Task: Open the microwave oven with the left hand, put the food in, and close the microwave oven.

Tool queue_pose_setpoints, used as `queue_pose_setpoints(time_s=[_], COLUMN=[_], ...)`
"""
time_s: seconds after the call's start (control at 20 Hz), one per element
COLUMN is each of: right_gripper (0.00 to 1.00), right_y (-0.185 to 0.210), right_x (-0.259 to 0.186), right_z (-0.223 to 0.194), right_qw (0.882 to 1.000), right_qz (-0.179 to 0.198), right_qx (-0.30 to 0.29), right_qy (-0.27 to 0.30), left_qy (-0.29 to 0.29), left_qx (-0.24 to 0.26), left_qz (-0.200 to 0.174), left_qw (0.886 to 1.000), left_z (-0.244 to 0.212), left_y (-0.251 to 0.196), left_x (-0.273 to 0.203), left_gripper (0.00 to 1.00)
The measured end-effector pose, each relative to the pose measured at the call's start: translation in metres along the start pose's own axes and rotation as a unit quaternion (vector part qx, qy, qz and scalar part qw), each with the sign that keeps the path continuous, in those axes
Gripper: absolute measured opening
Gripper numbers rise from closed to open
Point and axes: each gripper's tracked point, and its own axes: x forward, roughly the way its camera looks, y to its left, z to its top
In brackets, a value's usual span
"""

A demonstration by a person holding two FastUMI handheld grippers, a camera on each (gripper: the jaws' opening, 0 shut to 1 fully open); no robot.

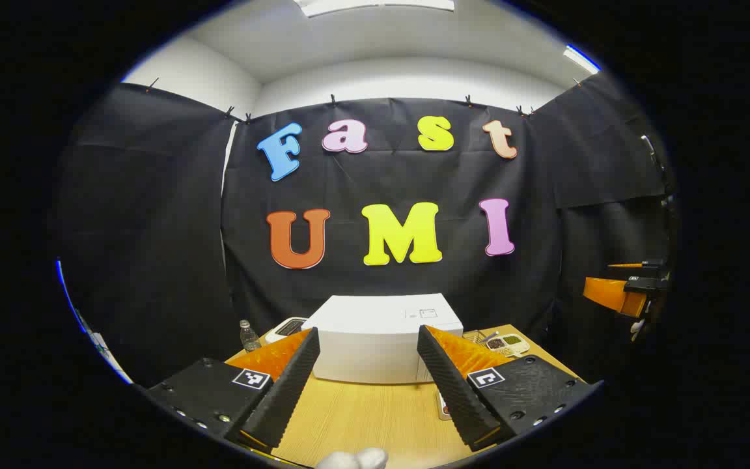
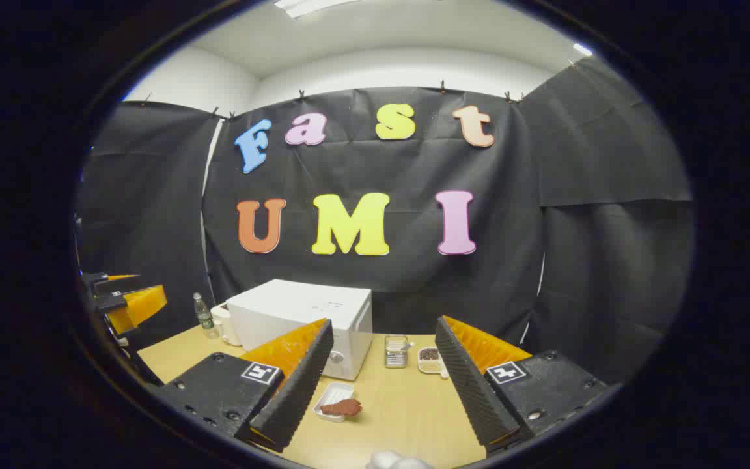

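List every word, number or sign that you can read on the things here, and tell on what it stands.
No text here can be read.
microwave oven: small print on its top, too small to read.
bottle: label too small to read.
left gripper and right gripper: square black-and-white markers by the fingers, patterns, not words.

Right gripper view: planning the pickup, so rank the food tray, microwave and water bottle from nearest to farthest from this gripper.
1. Food tray, on the table just ahead of the right gripper.
2. Microwave, behind it, left.
3. Water bottle, far left, by the wall.
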Motion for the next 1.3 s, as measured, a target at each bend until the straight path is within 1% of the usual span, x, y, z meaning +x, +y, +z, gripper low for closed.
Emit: queue_pose_setpoints(time_s=[0.05, 0.1, 0.15, 0.2, 0.4, 0.45, 0.55, 0.6, 0.65, 0.75, 0.8, 0.9, 1.0, 1.05, 1.1, 1.15, 1.3], right_gripper=[0.92, 1.0, 0.92, 1.0, 1.0, 0.92, 0.92, 1.0, 0.92, 0.92, 1.0, 1.0, 1.0, 0.92, 0.92, 1.0, 1.0], right_y=[0.001, 0.001, 0.0, 0.001, -0.001, -0.002, -0.004, -0.004, -0.004, -0.004, -0.005, -0.007, -0.011, -0.014, -0.018, -0.022, -0.036], right_x=[-0.001, -0.001, -0.001, -0.001, -0.003, -0.003, -0.004, -0.004, -0.004, -0.003, -0.002, -0.001, 0.001, 0.003, 0.005, 0.007, 0.015], right_z=[0.001, 0.002, 0.003, 0.002, 0.003, 0.004, 0.003, 0.002, 0.002, 0.003, 0.003, 0.004, 0.007, 0.009, 0.011, 0.013, 0.018], right_qw=[1.0, 1.0, 1.0, 1.0, 1.0, 1.0, 1.0, 1.0, 1.0, 1.0, 1.0, 1.0, 1.0, 1.0, 1.0, 1.0, 1.0], right_qz=[0.0, 0.001, 0.0, 0.0, -0.002, -0.004, -0.006, -0.006, -0.006, -0.006, -0.007, -0.008, -0.009, -0.01, -0.011, -0.012, -0.017], right_qx=[-0.001, -0.002, -0.003, -0.004, 0.0, -0.001, -0.002, -0.002, -0.002, -0.002, -0.002, -0.002, 0.001, 0.003, 0.005, 0.005, -0.002], right_qy=[-0.002, -0.003, -0.005, -0.005, -0.005, -0.005, -0.005, -0.004, -0.004, -0.004, -0.004, -0.006, -0.009, -0.009, -0.012, -0.011, -0.012], left_qy=[0.0, 0.0, 0.0, -0.001, 0.0, -0.001, -0.002, -0.002, -0.002, -0.004, -0.004, -0.005, -0.005, -0.002, -0.003, -0.001, 0.0], left_qx=[0.0, 0.001, 0.003, 0.005, 0.007, 0.007, 0.005, 0.005, 0.006, 0.01, 0.013, 0.016, 0.021, 0.025, 0.029, 0.032, 0.035], left_qz=[0.001, 0.0, -0.001, -0.001, -0.005, -0.004, -0.006, -0.006, -0.007, -0.006, -0.005, -0.006, -0.007, -0.006, -0.008, -0.012, -0.027], left_qw=[1.0, 1.0, 1.0, 1.0, 1.0, 1.0, 1.0, 1.0, 1.0, 1.0, 1.0, 1.0, 1.0, 1.0, 1.0, 0.999, 0.999], left_z=[0.0, -0.001, 0.0, 0.0, 0.0, 0.001, 0.001, 0.001, 0.001, 0.002, 0.001, -0.002, -0.009, -0.017, -0.024, -0.033, -0.066], left_y=[0.0, 0.0, 0.0, 0.0, -0.002, -0.002, -0.002, -0.002, -0.002, -0.002, -0.002, -0.002, -0.006, -0.008, -0.012, -0.018, -0.042], left_x=[0.0, 0.001, 0.001, 0.002, 0.004, 0.004, 0.004, 0.005, 0.006, 0.006, 0.008, 0.011, 0.019, 0.024, 0.031, 0.04, 0.071], left_gripper=[0.94, 0.94, 0.94, 0.94, 0.95, 0.95, 0.95, 0.95, 0.95, 0.95, 0.95, 0.95, 0.95, 0.95, 0.95, 0.95, 0.95])
